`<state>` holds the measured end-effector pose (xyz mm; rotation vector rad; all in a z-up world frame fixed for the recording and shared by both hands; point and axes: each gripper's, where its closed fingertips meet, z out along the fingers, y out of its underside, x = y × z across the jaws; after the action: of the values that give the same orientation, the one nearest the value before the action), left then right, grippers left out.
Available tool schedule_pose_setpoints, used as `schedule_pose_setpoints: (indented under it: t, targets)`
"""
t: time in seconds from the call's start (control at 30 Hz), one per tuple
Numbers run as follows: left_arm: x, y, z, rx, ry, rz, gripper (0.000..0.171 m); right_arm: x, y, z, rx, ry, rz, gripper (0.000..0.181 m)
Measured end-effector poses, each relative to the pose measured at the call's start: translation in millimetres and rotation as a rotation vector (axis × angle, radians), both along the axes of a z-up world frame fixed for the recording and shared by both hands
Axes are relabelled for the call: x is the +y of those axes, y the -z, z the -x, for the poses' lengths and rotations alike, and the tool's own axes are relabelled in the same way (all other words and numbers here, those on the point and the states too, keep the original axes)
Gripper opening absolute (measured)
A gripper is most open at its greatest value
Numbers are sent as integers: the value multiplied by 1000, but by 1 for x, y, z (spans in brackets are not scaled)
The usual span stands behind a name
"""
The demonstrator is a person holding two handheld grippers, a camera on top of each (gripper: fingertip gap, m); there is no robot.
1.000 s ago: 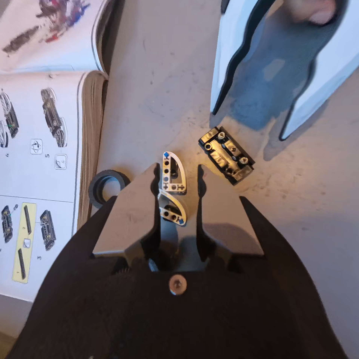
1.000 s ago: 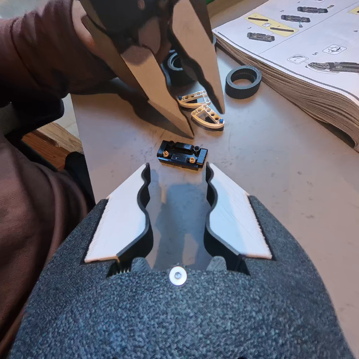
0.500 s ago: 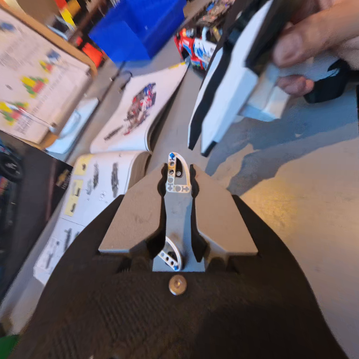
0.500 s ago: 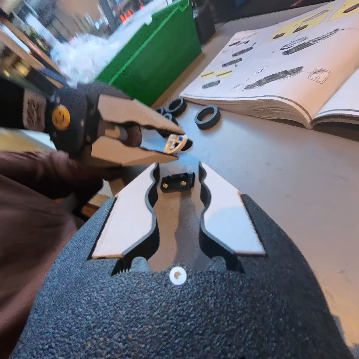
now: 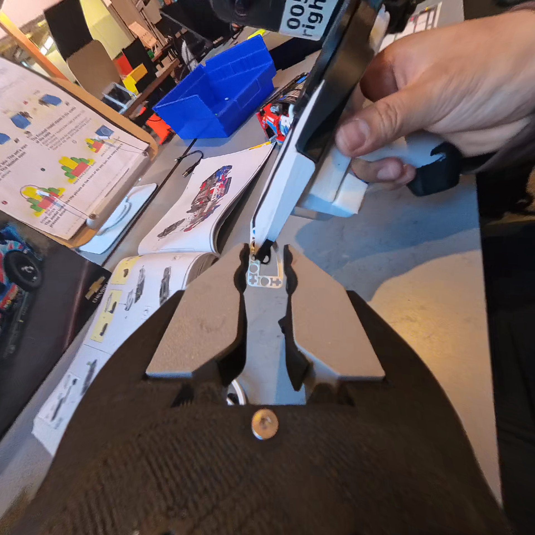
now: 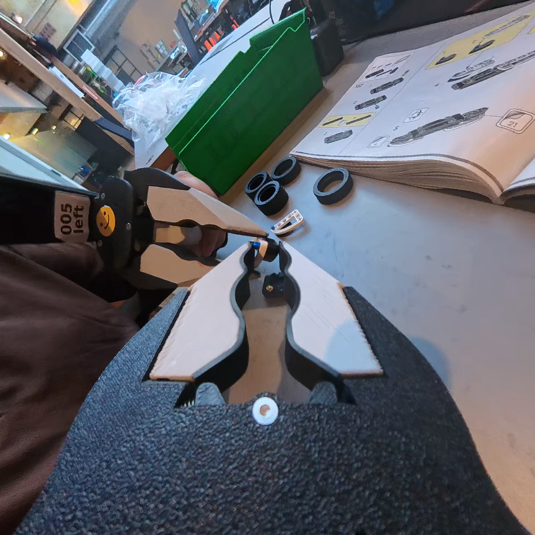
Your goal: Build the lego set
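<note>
My left gripper [image 5: 265, 260] is shut on a white curved panel piece [image 5: 265, 279] with a blue pin and holds it above the grey table. My right gripper [image 6: 265, 249], with white fingers, has its jaws narrowed around the far end of that same piece [image 6: 259, 250]. In the left wrist view the right gripper's fingertips [image 5: 262, 246] overlap the top of the piece. A second white curved panel [image 6: 289, 224] lies on the table just beyond. A small black chassis block [image 6: 272, 288] with tan pins lies below my right gripper.
Several black tyres [image 6: 269, 194] lie near a green bin [image 6: 246, 101]. An open instruction booklet [image 6: 434, 115] lies at the right. A blue bin [image 5: 220, 95], a built toy car [image 5: 275, 118] and an instruction board [image 5: 58, 162] are farther off. The grippers are tip to tip, or close to it.
My left gripper shut on one white panel and lifted it off the table. My right gripper rose from the black block, came up to the panel and narrowed onto it.
</note>
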<state>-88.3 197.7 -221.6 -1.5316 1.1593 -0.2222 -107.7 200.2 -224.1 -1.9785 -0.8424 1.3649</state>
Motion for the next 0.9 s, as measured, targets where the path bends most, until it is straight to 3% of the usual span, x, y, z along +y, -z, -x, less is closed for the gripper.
schedule_pose_setpoints:
  t: [0.07,0.13,0.2,0.27,0.33,0.47,0.6,0.9]
  targets:
    - [0,-2,4,-51,6,60,27,3,1,0,-12,0,-2,15]
    - [3,4,15,-60,-12,146,47,9,5,-5,-41,17,-10,15]
    - [3,20,29,-27,-35,272,64,18,13,-15,-106,43,-21,15]
    - [-9,38,36,8,-17,405,69,19,22,-22,-159,22,13,15]
    - [-24,54,37,44,20,492,66,16,26,-22,-157,-12,64,15]
    - [-23,82,39,207,-11,475,64,7,37,-16,-153,-82,159,16]
    - [-27,84,32,236,67,475,36,-1,43,-10,-142,-116,212,15]
    - [-41,83,42,301,354,379,27,-22,56,3,-151,-199,281,16]
